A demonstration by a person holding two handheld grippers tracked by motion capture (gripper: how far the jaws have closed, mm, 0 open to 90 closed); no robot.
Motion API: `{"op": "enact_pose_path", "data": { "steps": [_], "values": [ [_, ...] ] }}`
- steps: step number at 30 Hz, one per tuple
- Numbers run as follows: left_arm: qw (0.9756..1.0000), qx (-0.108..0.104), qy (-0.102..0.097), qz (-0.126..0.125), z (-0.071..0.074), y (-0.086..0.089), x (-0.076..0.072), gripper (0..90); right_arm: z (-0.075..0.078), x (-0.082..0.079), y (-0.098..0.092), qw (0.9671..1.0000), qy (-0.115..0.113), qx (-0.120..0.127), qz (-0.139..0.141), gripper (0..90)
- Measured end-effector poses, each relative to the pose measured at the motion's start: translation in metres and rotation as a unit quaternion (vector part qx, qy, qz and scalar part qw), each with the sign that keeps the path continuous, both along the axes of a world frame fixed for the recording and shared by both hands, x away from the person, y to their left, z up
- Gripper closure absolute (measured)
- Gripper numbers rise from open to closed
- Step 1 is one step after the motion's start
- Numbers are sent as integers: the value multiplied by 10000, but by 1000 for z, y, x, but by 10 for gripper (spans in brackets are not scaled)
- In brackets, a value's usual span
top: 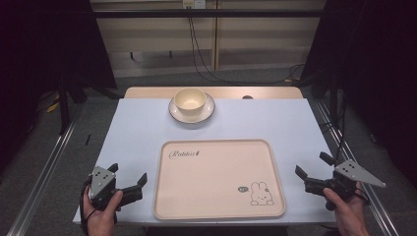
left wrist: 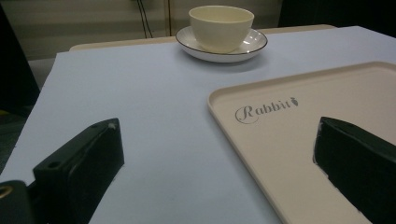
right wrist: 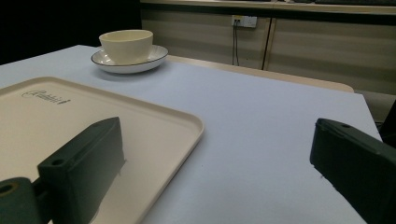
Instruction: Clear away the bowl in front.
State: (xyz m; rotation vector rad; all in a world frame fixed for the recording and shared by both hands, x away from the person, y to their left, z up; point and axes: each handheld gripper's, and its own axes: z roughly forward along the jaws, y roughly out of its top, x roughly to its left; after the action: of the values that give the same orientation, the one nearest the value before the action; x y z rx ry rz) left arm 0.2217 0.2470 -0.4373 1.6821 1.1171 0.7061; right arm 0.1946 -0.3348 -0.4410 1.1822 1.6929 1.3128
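Both hand-held grippers, left (top: 129, 178) and right (top: 312, 166), gape wide, gripping nothing, flanking the tray (top: 219, 211) on the bench (top: 137, 128). The bowl (top: 190, 102) sits in its saucer (top: 208, 111) beyond, seemingly empty.

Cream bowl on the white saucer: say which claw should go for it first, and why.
Left, by a slim margin. The cream bowl on its white dark-rimmed saucer sits slightly left of the beige rectangular tray's middle, a little nearer the left claw than the right claw. Both claws are open and empty.
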Motion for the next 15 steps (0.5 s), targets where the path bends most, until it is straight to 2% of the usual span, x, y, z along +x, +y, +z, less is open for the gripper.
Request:
{"op": "enact_pose_path", "data": {
  "steps": [11, 15],
  "values": [
    [10000, 11, 4, -31, 0, 0, 0, 18, -1, 1, 1, 9999, 107, -66, 89, 19],
    [10000, 0, 62, -51, 0, 0, 0, 18, -1, 1, 2, 9998, 149, -47, 138, 21]
  ]
}}
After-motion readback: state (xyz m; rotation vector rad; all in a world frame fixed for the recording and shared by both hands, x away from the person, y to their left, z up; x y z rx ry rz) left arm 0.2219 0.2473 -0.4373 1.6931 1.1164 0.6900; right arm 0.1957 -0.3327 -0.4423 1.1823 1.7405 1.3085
